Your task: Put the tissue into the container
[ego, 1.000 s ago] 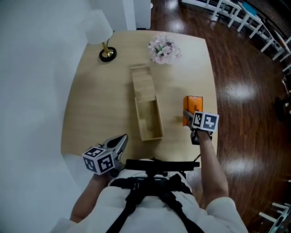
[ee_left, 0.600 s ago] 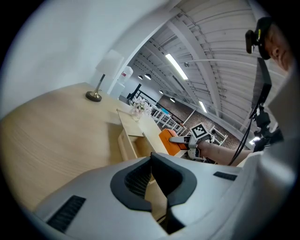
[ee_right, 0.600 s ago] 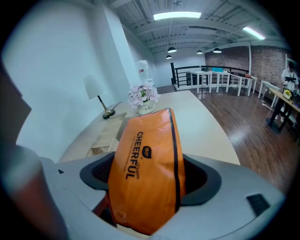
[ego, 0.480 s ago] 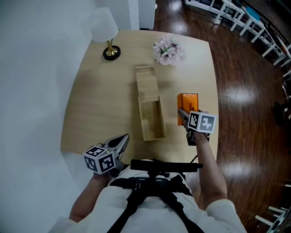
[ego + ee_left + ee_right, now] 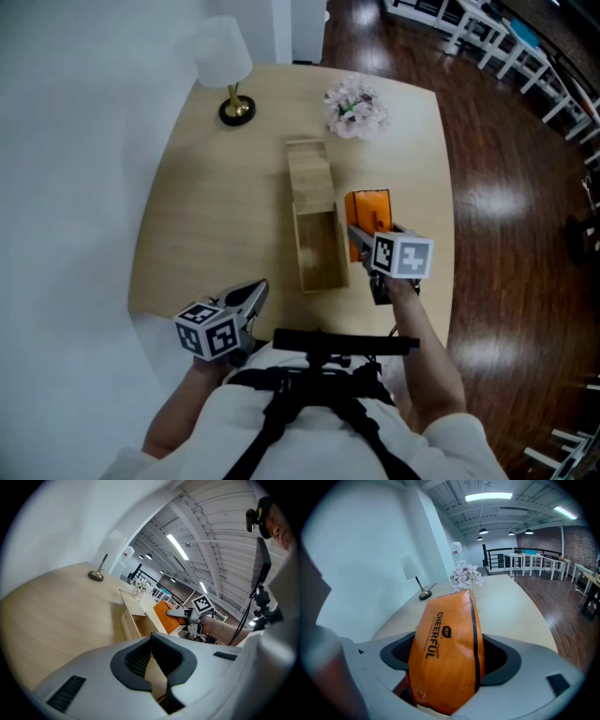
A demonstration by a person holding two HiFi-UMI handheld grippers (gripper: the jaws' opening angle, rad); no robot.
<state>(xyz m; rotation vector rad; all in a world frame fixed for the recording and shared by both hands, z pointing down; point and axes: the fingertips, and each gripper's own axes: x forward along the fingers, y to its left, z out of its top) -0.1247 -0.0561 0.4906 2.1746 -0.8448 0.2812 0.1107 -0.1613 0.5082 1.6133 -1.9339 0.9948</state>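
My right tongs (image 5: 362, 236) are clamped wide on the orange tissue pack (image 5: 367, 208), pads pressing on both its sides, and the printed face shows in the right gripper view. I hold the pack just beside the right wall of the long wooden container (image 5: 317, 251). The container lies in the middle of the worktop (image 5: 216, 206), its length running from the near edge toward the far edge. Its lid (image 5: 310, 172) sits at the far end and the near part is open. My left tongs (image 5: 251, 298) are closed on nothing, at the near left edge of the worktop. A lamp (image 5: 223, 54) stands at the far left corner, and a bunch of pale flowers (image 5: 356, 106) near the far edge
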